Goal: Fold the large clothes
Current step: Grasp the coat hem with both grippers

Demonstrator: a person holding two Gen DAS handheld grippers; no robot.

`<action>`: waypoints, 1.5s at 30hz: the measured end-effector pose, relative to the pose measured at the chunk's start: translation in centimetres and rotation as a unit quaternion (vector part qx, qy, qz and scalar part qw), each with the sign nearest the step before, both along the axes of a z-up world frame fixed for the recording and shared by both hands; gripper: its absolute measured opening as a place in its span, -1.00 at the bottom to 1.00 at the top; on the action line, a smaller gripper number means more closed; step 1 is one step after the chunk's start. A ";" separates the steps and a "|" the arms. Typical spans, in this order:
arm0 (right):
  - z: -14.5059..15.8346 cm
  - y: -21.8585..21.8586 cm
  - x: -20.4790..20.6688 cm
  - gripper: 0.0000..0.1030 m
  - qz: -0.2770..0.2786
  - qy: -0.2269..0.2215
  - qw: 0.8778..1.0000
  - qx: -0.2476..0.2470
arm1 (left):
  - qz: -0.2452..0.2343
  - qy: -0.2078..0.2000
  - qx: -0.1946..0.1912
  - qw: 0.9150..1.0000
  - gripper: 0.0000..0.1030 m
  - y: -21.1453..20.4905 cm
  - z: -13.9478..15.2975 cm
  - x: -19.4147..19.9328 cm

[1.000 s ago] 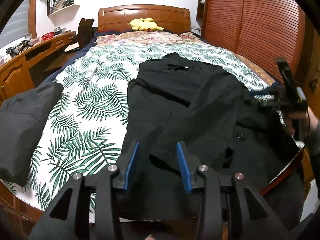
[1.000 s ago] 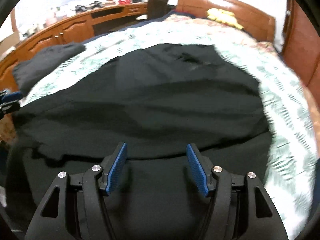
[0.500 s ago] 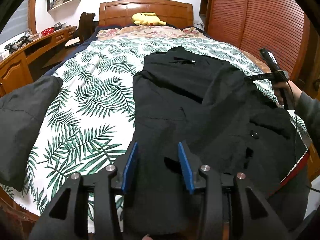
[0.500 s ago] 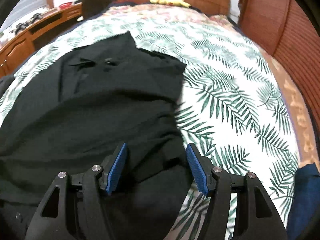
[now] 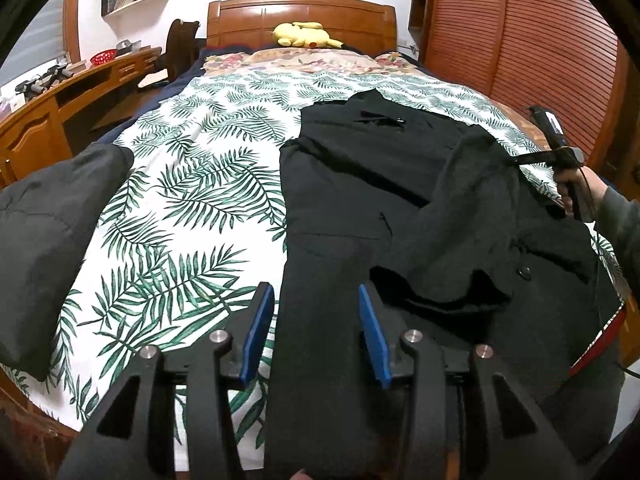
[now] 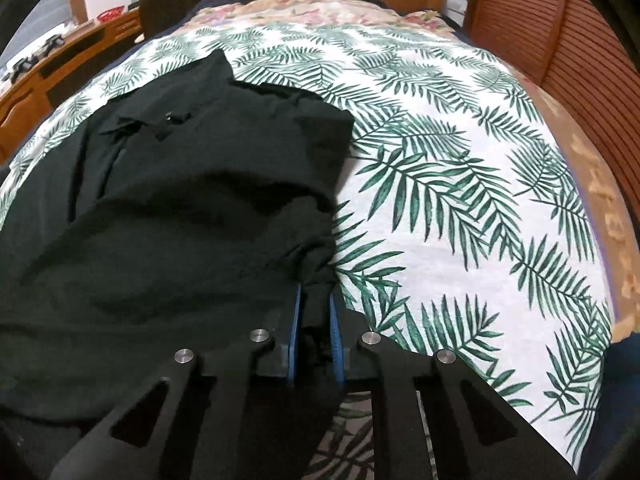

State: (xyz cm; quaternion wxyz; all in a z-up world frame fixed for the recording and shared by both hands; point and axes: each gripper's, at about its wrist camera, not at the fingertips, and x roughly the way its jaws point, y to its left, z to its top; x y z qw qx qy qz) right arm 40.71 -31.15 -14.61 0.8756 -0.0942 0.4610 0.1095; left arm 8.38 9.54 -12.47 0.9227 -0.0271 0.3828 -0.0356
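Left wrist view: left claw [image 5: 316, 334] hovering wide apart over black coat [image 5: 360, 208] lying on leaf-print bed [image 5: 192, 200], dark bundle [image 5: 44, 232] lying leftward, yellow plush [image 5: 306, 35] resting by headboard; right wrist view: right claw [image 6: 315, 340] pinching coat's edge, leaf-print cover lying rightward.

A matt black woven cloth coat [image 5: 360, 200] lies on the bed's [image 5: 180, 200] smooth leaf-printed cotton sheet, between glossy varnished wood of the far headboard [image 5: 300, 16] and the matt black plastic left hand-held gripper [image 5: 316, 320] with blue ribbed pads and bright metal screws.
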 end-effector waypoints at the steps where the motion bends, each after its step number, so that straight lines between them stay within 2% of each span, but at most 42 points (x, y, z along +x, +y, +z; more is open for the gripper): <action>1: 0.3 0.0 -0.3 -0.68 -0.004 -0.003 1.000 -0.005 | 0.001 -0.001 0.000 1.000 -0.17 0.0 0.0 -0.1; 4: 1.3 -0.1 -2.2 -0.42 -0.005 -0.006 1.000 -0.009 | 0.001 -0.002 -0.001 1.000 -0.17 0.2 0.1 -0.6; 6: 1.9 -0.5 -3.8 -0.12 0.000 -0.009 1.000 -0.007 | 0.002 -0.004 -0.003 1.000 -0.17 0.3 0.2 -0.9; 12: 2.6 -1.6 -12.4 0.02 0.027 -0.010 1.000 -0.001 | 0.003 -0.003 -0.007 1.000 -0.16 0.6 -0.2 -1.5; 19: 2.0 -3.2 -21.7 0.07 0.027 -0.009 1.000 0.014 | 0.002 0.002 -0.010 1.000 -0.16 0.4 -0.7 -2.2; 26: 2.3 -3.7 -26.6 0.08 0.020 -0.012 0.999 0.032 | 0.001 0.013 0.000 1.000 -0.16 0.2 -1.2 -2.7; 35: 1.4 -2.1 -28.8 0.09 0.042 -0.005 0.999 0.018 | 0.009 0.031 0.000 0.999 -0.17 1.6 -1.7 -3.3; 39: 1.0 -1.7 -29.2 0.10 0.047 0.001 0.999 0.018 | 0.000 0.031 0.008 0.999 -0.17 1.5 -1.9 -3.6; 45: 0.6 -1.1 -30.0 0.10 0.056 0.015 0.998 0.017 | -0.014 0.032 -0.004 0.999 -0.17 1.2 -2.4 -3.8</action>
